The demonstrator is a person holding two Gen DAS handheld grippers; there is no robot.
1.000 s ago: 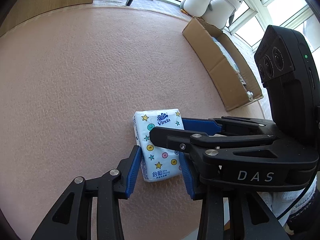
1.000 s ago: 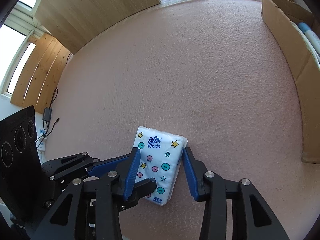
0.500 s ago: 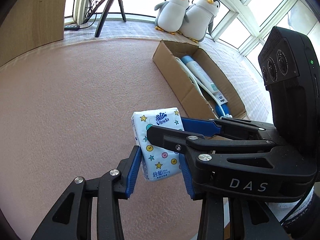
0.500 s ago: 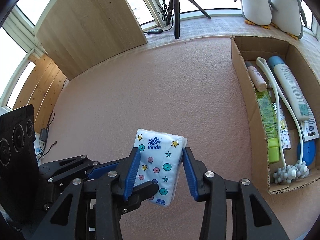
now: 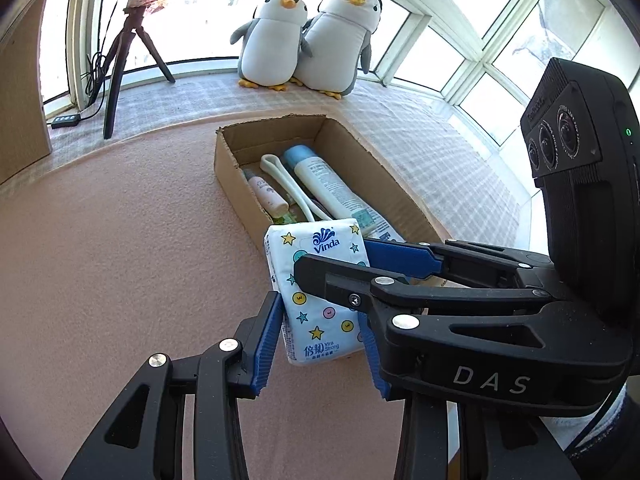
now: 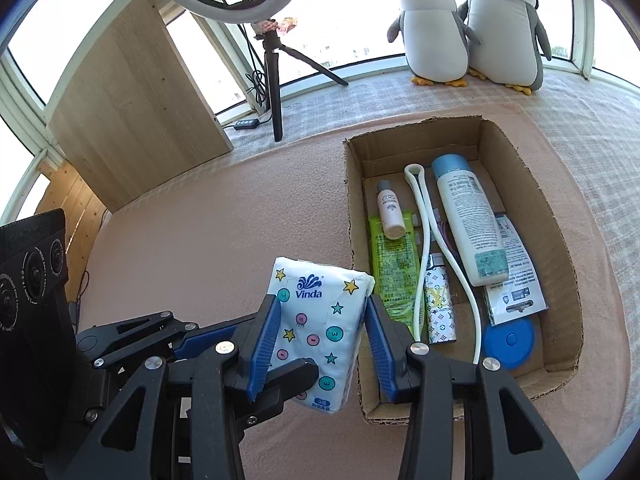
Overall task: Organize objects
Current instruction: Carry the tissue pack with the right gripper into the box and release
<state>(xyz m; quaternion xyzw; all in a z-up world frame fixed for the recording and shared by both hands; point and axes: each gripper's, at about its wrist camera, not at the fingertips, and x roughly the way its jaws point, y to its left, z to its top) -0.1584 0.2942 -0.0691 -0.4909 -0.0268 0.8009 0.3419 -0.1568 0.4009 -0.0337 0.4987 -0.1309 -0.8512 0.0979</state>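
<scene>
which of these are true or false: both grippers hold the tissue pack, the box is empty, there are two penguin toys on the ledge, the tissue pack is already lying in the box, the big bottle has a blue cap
1. Both grippers hold the tissue pack. True: the left gripper and right gripper each have their fingers pressed on it.
2. The cardboard box is empty. False: it holds bottles, a green packet and other items.
3. Two penguin toys stand on the ledge. True.
4. The tissue pack already lies in the box. False: it is held in the air, beside the box's near wall.
5. The big bottle has a blue cap. True.
</scene>
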